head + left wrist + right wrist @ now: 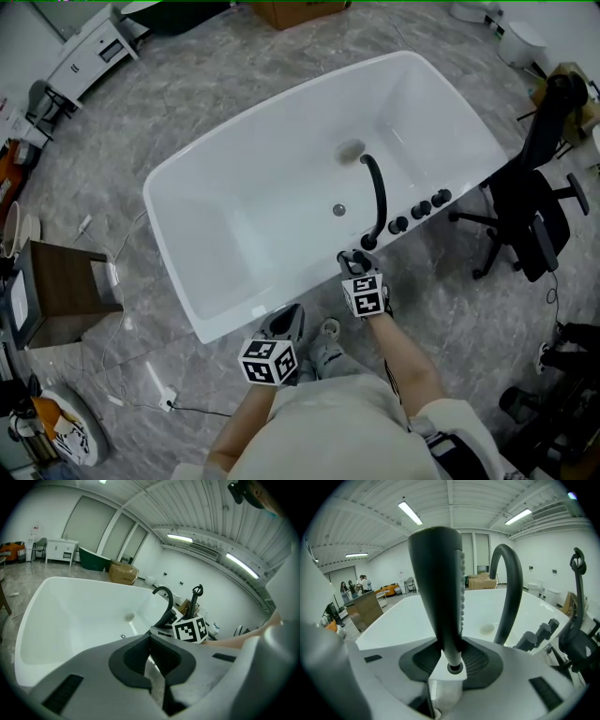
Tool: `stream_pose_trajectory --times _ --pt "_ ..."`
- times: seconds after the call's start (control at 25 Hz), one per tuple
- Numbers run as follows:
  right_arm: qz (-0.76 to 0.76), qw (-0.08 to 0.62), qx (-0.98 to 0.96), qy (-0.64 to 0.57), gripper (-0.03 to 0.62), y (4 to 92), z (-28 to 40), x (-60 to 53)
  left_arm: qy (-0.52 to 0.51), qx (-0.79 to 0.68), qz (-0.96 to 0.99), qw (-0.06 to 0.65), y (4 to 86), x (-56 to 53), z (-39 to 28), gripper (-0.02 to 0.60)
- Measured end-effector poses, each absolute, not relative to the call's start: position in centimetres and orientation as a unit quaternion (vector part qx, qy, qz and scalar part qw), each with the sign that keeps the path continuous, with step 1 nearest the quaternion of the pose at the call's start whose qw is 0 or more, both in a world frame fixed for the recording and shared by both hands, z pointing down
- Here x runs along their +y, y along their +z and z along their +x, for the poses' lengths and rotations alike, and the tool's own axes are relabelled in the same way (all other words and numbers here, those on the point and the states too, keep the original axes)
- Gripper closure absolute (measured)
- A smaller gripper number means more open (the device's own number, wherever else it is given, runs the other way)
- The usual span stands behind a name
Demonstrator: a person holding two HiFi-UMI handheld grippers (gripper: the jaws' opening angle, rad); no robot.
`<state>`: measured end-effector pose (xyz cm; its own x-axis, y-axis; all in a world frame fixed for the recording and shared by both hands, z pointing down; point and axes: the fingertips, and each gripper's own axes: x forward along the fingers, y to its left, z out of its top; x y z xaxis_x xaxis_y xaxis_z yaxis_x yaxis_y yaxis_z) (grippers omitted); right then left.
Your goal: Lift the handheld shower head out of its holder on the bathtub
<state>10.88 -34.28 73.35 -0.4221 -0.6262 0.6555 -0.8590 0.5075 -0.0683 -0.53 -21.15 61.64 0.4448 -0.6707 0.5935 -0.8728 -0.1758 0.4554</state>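
- Right gripper (354, 262) — hand-held, two-jaw, with a square-marker cube on top; it sits at the near rim of the tub, just beside the foot of the spout. Its jaws stand partly open and are clamped on the shower head, one ribbed pad pressing on each side of the handle.
- Dark grey, slim, tapered handheld shower head (440, 588) — upright between the right gripper's pads, with a row of small nubs down one edge. Its round lower end shows bare just above the gripper body.
- Left gripper (150, 656) — also hand-held, jaws drawn together with nothing between them. It hangs over the floor just outside the tub's near rim, well apart from the shower head.
- White, glossy, rectangular freestanding bathtub (281, 178) — set at an angle across the floor.
- Black, tall, arched tub spout (378, 197) — rises from the near rim and curves over the basin.
- Row of black cylindrical knobs (421, 208) — on the rim beside the spout.
- Grey marble-pattern tile floor (141, 112).
- Black swivel office chair (534, 206) — near the tub's knob end.
- Dark wooden side cabinet (61, 291) — off the tub's other end.
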Motion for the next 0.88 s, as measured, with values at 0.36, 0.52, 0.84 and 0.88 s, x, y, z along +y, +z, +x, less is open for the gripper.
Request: stream_pose_trajectory --times 0.36,0.52,0.84,0.88 --pt "0.458 0.258 -0.833 0.171 0.450 68.6 11.7 -33.3 0.120 -0.501 0.770 0.377 60.6 -20.3 0.7 0.561" --pt "0.461 0.251 -0.837 0.157 0.450 66.7 12.1 -32.7 0.116 -0.493 0.778 0.373 60.1 -20.1 1.4 0.561" --pt "0.473 0.226 -0.840 0.139 0.450 62.2 12.5 -32.4 0.107 -0.477 0.796 0.358 59.0 -20.7 2.5 0.561" --pt "0.474 0.223 -0.841 0.135 0.450 61.5 12.7 -32.4 0.106 -0.474 0.799 0.354 58.7 -21.0 2.7 0.561"
